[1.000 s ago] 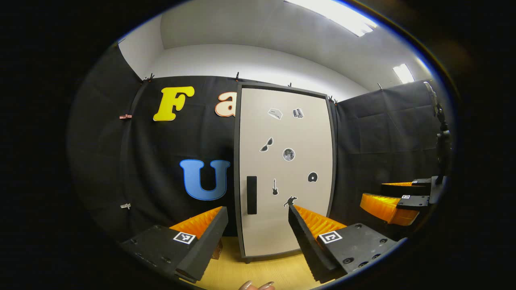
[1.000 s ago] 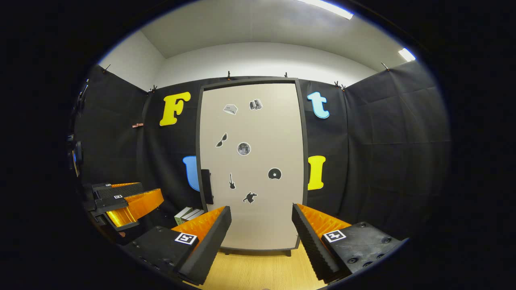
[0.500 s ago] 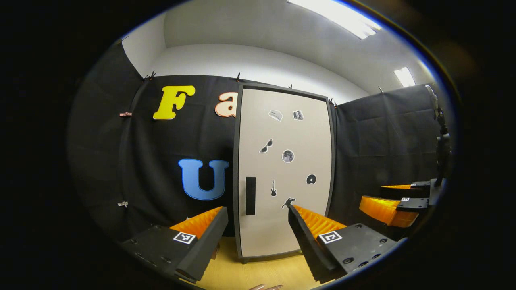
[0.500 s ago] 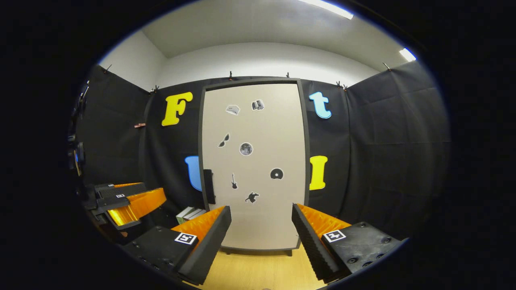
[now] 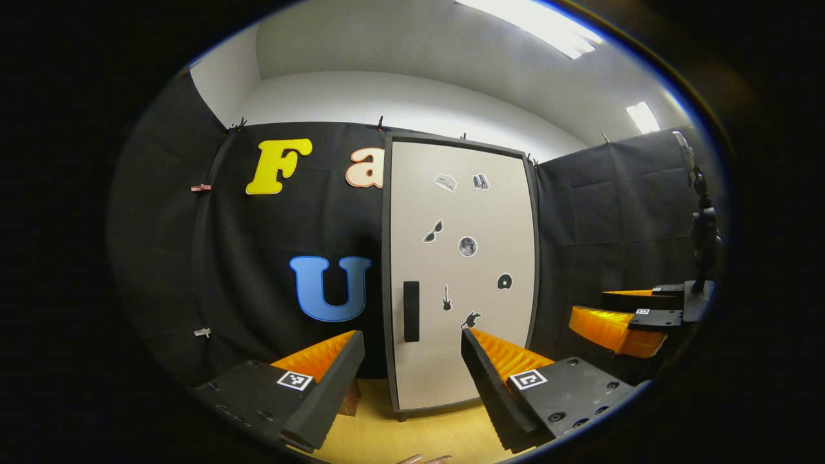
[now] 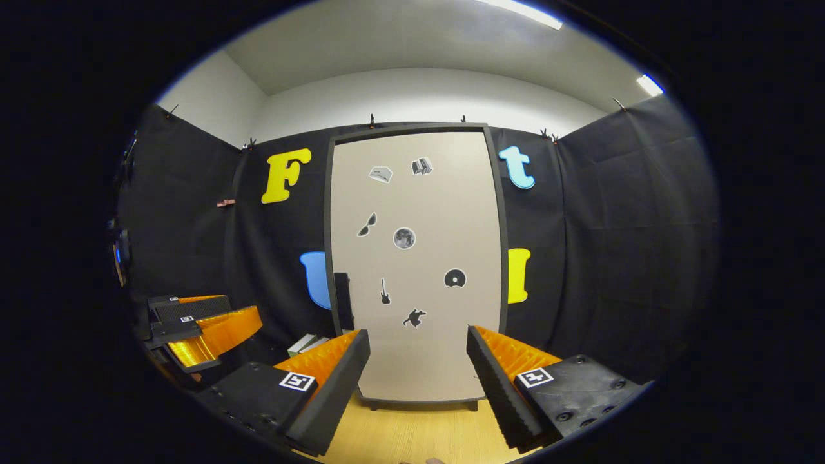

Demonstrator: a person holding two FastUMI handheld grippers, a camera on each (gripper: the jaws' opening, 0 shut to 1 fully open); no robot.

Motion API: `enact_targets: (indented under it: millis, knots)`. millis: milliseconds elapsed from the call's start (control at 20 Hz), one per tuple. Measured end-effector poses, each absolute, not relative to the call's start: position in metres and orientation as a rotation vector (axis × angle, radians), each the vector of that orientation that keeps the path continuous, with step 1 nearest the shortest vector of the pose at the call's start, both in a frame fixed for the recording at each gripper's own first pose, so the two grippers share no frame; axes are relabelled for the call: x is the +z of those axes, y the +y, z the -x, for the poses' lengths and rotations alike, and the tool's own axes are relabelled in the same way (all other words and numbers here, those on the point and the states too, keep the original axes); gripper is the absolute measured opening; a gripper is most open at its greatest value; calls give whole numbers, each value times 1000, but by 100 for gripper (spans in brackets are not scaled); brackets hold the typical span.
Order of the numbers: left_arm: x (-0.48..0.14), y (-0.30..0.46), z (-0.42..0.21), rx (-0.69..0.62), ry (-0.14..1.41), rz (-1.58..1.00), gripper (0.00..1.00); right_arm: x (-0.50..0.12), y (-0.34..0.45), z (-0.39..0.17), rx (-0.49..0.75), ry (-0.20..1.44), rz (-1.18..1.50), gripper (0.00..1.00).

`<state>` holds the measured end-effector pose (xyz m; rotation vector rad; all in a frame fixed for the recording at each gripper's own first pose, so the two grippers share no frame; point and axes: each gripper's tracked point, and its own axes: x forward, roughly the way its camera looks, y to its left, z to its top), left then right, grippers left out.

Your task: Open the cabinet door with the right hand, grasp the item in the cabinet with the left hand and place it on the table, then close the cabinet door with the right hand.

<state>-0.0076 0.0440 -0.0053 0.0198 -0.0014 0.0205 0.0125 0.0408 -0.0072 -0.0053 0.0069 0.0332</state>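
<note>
A tall cabinet with a pale door [image 5: 461, 270] [image 6: 416, 258] stands shut on the wooden table, small stickers dotted over it. Its dark vertical handle [image 5: 410, 311] [image 6: 342, 300] sits at the door's left edge. Whatever is inside is hidden behind the door. My left gripper [image 5: 412, 380] is open, held back from the cabinet with nothing between its fingers. My right gripper [image 6: 417, 380] is open too, facing the door from a distance. Each gripper also appears from the side: the right gripper [image 5: 635, 319] in the left gripper view and the left gripper [image 6: 193, 322] in the right gripper view.
The light wooden table [image 6: 419, 438] runs out in front of the cabinet. A small stack of pale flat things [image 6: 306, 343] lies left of the cabinet's foot. Fingertips of a hand [image 5: 422, 459] show at the bottom. A dark stand [image 5: 702, 225] rises at far right.
Both views have shifted slightly, so the cabinet now sits a little further right in each. The door stays shut and both grippers stay open.
</note>
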Motion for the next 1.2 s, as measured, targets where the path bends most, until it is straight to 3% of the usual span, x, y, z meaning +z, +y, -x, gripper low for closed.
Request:
enact_targets:
  millis: [700,900,1200]
  knots:
    - [-13,120,35,31,-11,-10,95,-27,157,-84,134,-33,32,98]
    - [-18,147,36,92,-13,-10,95,-35,187,-123,170,-57,31,97]
    - [-21,172,33,208,-13,-6,95,-60,187,-196,128,-36,22,96]
